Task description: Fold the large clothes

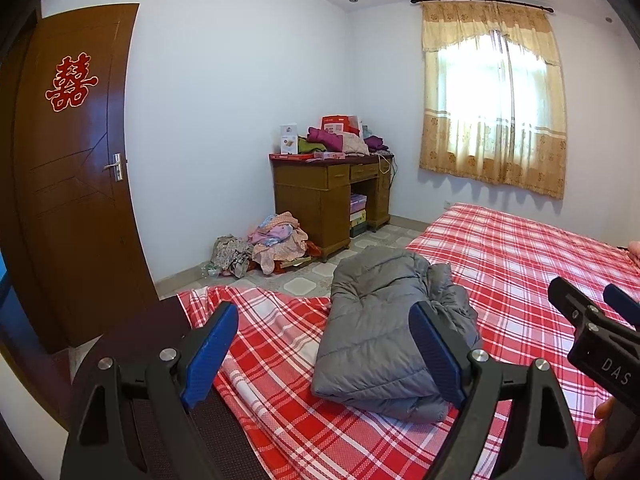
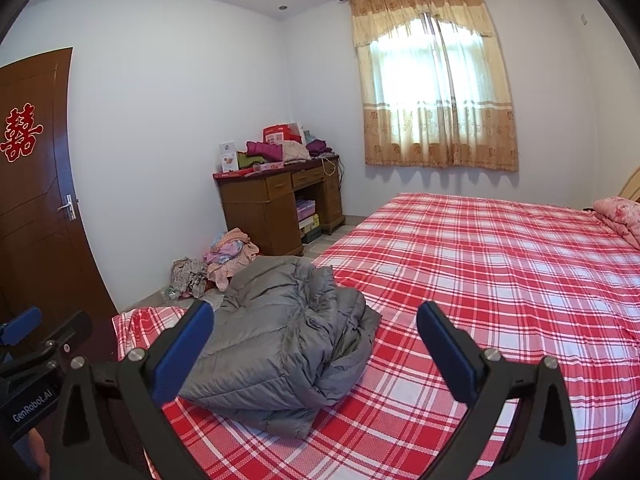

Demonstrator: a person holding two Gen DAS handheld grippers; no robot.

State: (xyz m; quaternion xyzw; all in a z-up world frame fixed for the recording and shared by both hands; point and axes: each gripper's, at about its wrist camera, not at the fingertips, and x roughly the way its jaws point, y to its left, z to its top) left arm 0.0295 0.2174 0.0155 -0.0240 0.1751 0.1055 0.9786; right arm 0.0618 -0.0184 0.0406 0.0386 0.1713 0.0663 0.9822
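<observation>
Folded grey jacket [image 1: 384, 332] lies on the bed [image 1: 520, 248] — just ahead of both hand-held grippers, left [image 1: 324, 354] and right [image 2: 316, 354], released.

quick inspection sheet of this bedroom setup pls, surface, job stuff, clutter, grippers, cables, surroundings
surface: bed under a red plaid sheet, mostly bare
job's things: grey puffer jacket lying folded in a bundle near the bed's corner
clutter: clothes pile on the floor; desk heaped with clothes and boxes
grippers: left gripper and right gripper both open, holding nothing
cables: nothing seen
surroundings: brown door, curtained window, pink quilt at the bed's far end
</observation>
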